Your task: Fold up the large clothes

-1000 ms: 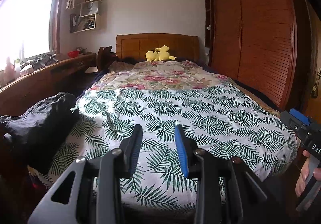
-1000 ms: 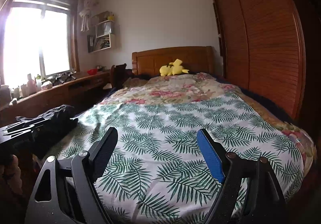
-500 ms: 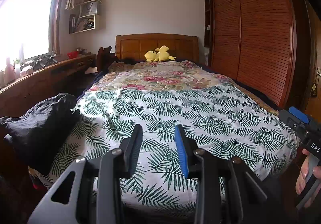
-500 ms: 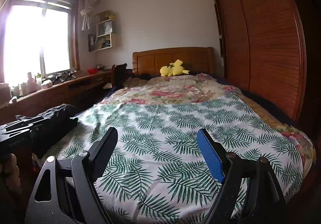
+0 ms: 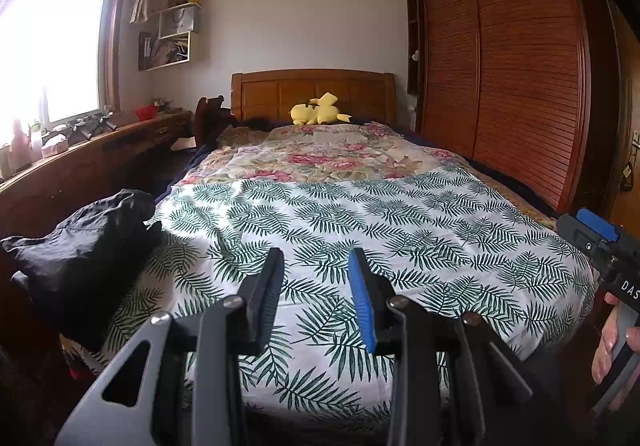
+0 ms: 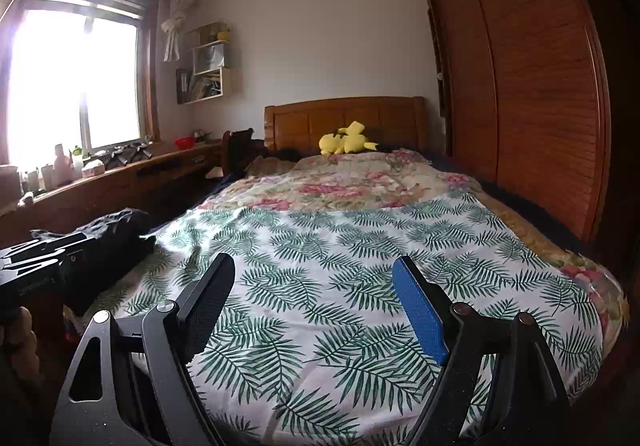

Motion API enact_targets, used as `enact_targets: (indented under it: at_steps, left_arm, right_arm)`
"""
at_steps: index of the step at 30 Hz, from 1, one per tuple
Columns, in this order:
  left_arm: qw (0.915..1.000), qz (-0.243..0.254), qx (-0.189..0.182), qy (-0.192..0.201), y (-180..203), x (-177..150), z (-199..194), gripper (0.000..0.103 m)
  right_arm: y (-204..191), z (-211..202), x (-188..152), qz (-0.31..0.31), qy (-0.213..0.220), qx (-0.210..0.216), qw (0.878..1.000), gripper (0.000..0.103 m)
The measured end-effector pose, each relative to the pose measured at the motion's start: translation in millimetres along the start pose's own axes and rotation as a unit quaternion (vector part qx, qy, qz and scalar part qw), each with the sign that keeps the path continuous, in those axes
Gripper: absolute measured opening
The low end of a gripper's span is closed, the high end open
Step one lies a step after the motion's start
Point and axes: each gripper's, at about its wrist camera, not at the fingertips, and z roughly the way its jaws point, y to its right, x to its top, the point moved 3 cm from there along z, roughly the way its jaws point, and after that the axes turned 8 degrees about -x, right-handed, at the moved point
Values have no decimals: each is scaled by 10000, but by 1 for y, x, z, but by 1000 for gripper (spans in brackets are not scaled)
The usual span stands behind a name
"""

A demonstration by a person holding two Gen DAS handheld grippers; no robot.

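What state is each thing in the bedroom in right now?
Left gripper: fingers partly apart, holding nothing.
Right gripper: fingers wide apart, holding nothing.
Black clothes: crumpled in a heap at the bed's left edge, not folded.
Leaf sheet: spread flat over the near half of the bed.
Flower blanket: spread over the far half.
Yellow toy: lying by the headboard.
Wardrobe doors: closed.

One bed (image 5: 400, 246), one black garment (image 5: 80, 258), one yellow plush toy (image 5: 318, 114), two tools (image 5: 316, 286)

Light: daylight from window (image 5: 60, 46), blown out | Shadows: dim left foreground | Focus: sharp | Edges: strong fisheye bending
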Motion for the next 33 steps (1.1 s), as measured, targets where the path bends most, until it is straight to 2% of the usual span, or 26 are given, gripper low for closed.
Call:
enact_targets:
  at_steps: [33]
  left_arm:
    - [10000,12,3,7,6,-2,-1,32]
  right_arm:
    - [1,1,2,6,9,13,10000,83]
